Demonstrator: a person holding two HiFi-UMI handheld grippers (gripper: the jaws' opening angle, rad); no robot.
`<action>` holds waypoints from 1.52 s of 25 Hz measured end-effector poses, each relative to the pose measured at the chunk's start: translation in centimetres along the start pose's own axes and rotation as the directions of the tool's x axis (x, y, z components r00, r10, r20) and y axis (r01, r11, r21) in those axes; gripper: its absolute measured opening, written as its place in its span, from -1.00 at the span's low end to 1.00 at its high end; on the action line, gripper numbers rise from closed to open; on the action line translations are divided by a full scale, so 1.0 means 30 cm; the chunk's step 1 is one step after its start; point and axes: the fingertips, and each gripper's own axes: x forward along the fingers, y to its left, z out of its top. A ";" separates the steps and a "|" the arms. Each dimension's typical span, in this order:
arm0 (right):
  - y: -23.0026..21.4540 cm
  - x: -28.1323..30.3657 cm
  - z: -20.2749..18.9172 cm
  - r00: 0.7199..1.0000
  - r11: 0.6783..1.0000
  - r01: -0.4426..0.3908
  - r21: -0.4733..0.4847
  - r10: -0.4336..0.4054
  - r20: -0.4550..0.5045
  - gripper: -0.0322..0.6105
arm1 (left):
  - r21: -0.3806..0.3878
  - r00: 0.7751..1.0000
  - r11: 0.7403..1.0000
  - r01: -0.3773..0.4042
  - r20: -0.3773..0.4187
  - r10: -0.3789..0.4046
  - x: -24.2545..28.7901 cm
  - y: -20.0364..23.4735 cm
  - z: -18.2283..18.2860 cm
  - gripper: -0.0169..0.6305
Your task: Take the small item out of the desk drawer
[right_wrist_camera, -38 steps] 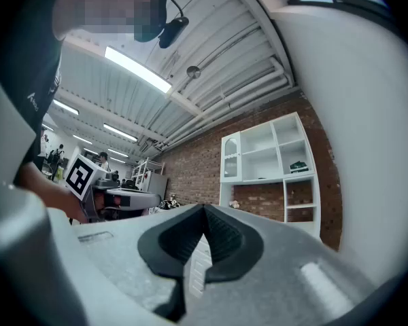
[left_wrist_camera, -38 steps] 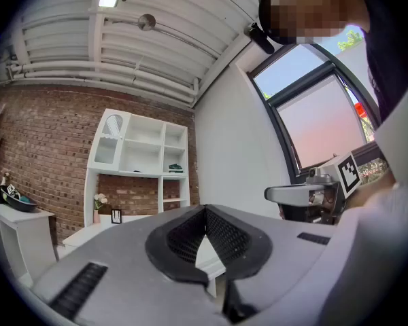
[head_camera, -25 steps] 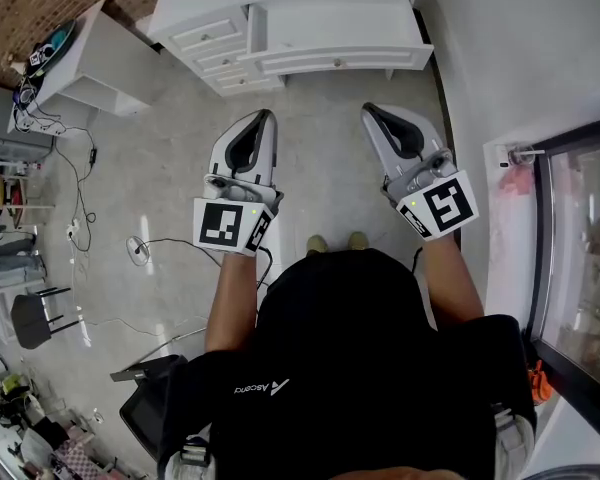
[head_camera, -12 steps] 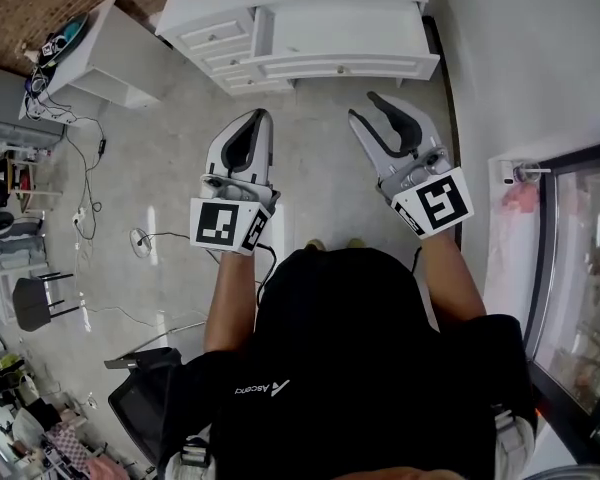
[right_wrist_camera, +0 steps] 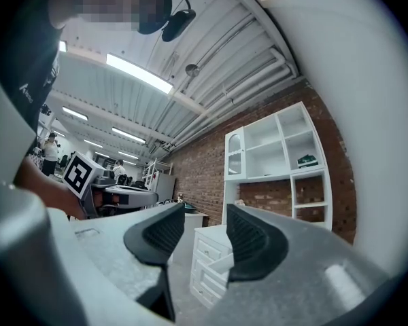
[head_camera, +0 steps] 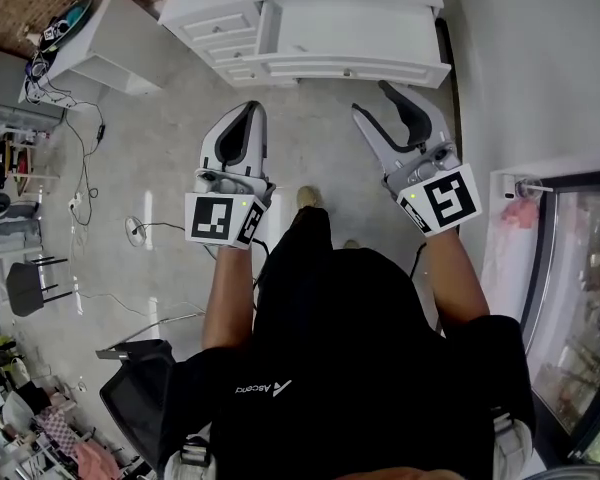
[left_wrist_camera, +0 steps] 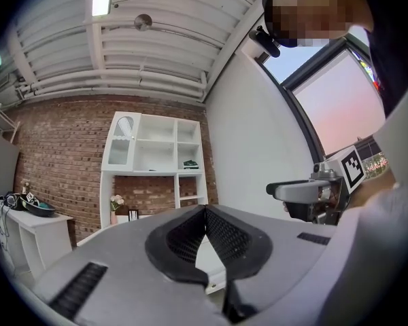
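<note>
A white desk (head_camera: 310, 13) stands ahead against the wall, with a stack of small drawers (head_camera: 220, 33) at its left. Its wide drawer (head_camera: 345, 66) is pulled out towards me; from the right gripper it shows as an open drawer (right_wrist_camera: 221, 267). I cannot see the inside or any small item. My left gripper (head_camera: 248, 110) is shut and empty, its pads meeting (left_wrist_camera: 205, 210). My right gripper (head_camera: 372, 100) is opening with nothing between its jaws (right_wrist_camera: 205, 216). Both hang in the air over the floor, short of the desk.
A low white side cabinet (head_camera: 110, 43) with clutter on top stands at the left. Cables (head_camera: 80, 168) trail across the floor, and a black chair (head_camera: 30, 288) is further left. A glass-fronted unit (head_camera: 580, 268) lines the right. A white shelf unit (left_wrist_camera: 156, 161) stands against the brick wall.
The right gripper's jaws have gone from shut to apart. The person has stepped towards the desk, one foot now forward, and both grippers sit closer to it.
</note>
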 end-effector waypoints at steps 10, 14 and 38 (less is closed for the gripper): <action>-0.105 0.282 -0.090 0.998 0.999 -0.012 -0.037 0.010 -0.058 -0.33 | -0.009 1.000 1.000 0.012 0.024 -0.011 0.204 0.254 -0.072 -0.95; -0.157 0.471 -0.161 0.994 0.999 -0.021 -0.047 0.016 -0.109 -0.33 | 0.005 0.999 1.000 0.028 0.031 -0.028 0.325 0.415 -0.101 -0.95; -0.334 1.221 -1.063 0.639 0.973 -0.141 0.184 0.231 -0.733 -0.26 | -0.091 0.993 0.994 0.064 -0.091 -0.072 0.796 1.094 -0.507 -0.95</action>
